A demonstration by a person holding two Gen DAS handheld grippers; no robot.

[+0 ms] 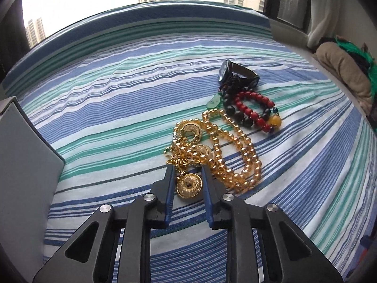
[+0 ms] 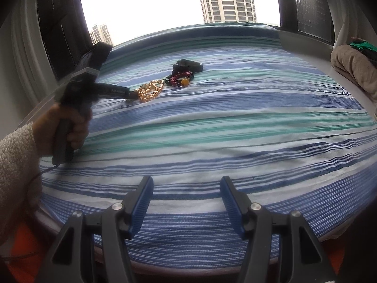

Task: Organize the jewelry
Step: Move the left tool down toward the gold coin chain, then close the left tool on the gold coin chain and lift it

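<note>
A pile of jewelry lies on the striped bedsheet (image 1: 106,108). A gold chain with coin pendants (image 1: 188,184) lies nearest, tangled with an amber bead necklace (image 1: 238,151). Behind them are a red and black bead bracelet (image 1: 252,110) and a dark watch (image 1: 238,73). My left gripper (image 1: 187,172) is open, its fingers on either side of one gold coin pendant, not closed on it. In the right wrist view the left gripper (image 2: 132,94) reaches the amber beads (image 2: 150,89). My right gripper (image 2: 186,184) is open and empty, low over the near part of the bed.
A grey box wall (image 1: 26,165) stands at the left. Folded brown and green cloth (image 1: 344,70) lies on the ledge at the right. A window with tower blocks is behind the bed. The person's sleeved hand (image 2: 68,127) holds the left gripper.
</note>
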